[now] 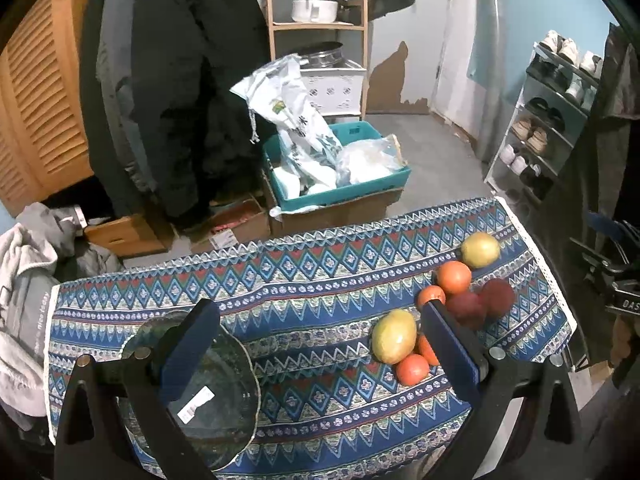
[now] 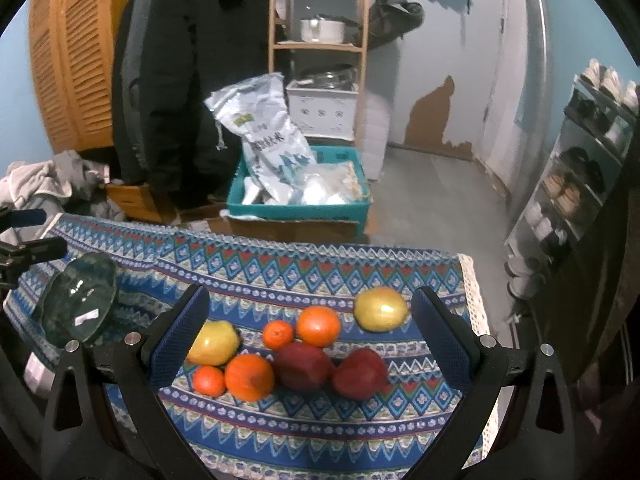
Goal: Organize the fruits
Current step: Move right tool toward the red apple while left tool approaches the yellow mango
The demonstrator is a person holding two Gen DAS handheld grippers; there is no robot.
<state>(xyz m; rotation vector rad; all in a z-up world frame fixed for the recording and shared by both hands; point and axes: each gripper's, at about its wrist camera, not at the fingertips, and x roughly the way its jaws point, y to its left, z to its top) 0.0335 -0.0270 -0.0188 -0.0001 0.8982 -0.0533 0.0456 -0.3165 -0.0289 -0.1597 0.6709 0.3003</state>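
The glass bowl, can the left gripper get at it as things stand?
Probably yes. The left gripper is open above the table, the glass bowl sits empty under its left finger, and the fruit lies off to the right.

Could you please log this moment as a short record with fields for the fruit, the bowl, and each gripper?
surface: table with patterned cloth
fruit: eight loose pieces on the cloth: two mangoes, four oranges, two dark red fruits
bowl: glass bowl, empty, apart from the fruit
left gripper: open, holding nothing
right gripper: open, over the fruit, holding nothing
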